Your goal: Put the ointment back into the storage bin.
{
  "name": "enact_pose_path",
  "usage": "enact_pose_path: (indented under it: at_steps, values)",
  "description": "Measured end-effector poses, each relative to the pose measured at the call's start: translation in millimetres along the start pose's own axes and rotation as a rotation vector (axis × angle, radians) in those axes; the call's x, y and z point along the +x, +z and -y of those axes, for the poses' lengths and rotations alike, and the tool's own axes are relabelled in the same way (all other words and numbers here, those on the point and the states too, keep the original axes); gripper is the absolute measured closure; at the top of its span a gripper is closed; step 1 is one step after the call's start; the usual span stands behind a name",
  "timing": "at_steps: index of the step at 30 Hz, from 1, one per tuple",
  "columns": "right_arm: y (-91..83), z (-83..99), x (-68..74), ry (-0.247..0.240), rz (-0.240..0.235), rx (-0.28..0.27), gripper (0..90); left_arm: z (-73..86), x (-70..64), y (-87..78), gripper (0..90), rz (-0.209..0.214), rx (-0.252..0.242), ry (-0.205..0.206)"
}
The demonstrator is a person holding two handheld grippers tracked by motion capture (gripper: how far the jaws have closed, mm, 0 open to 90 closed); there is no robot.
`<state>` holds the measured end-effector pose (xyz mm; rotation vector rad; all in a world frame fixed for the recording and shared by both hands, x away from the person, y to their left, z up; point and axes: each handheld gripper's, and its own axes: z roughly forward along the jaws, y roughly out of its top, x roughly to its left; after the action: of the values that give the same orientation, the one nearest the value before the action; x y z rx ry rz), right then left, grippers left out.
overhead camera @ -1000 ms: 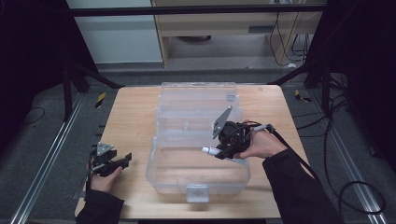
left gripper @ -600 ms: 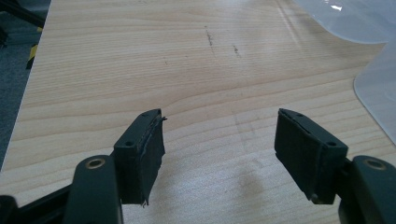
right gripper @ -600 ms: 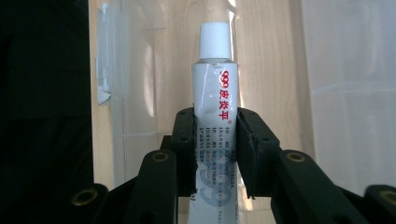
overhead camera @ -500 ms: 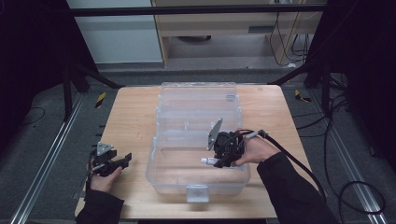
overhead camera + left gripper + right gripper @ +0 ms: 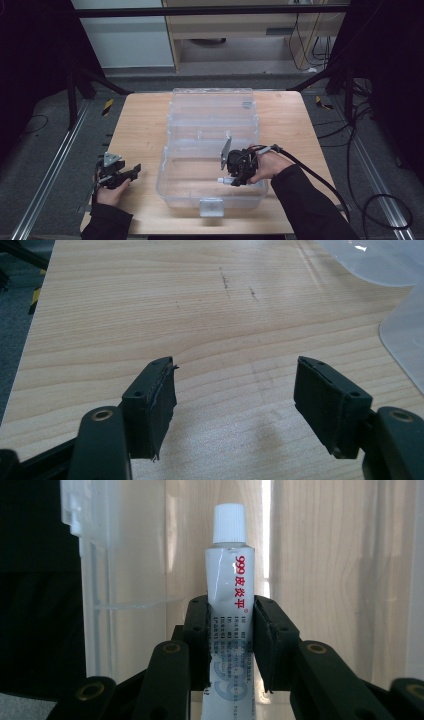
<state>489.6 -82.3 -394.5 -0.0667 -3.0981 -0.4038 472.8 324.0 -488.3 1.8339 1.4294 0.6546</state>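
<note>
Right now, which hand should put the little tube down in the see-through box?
The right. The right gripper is shut on the tube and sits over the clear box. The left gripper is open and holds nothing, out over the bare table, beside the box.

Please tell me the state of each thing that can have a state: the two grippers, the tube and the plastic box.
Right gripper: shut on the tube, over the box.
Tube: white cap on, clamped between the jaws.
Left gripper: open, holding nothing, above the bare table.
Clear plastic box: open, its lid folded back flat on the table.
</note>
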Motion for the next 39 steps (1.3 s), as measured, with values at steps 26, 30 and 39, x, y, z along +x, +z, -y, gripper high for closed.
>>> enact_pose_path:
  at_steps: [26, 30, 39]
  values:
    - [42.1, -0.4, -4.2, 0.005, 0.001, 0.09, 69.5, 0.1, 0.3, 0.3, 32.7, -0.001, 0.002, 0.001]
    - [45.6, -0.1, -5.1, -0.012, 0.008, 0.098, 69.4, 0.2, 0.4, 0.2, 32.7, -0.001, 0.002, 0.001]
    - [49.2, 1.8, -3.6, 0.008, 0.012, 0.142, 69.1, 0.2, 0.4, 0.3, 32.7, -0.001, 0.002, 0.002]
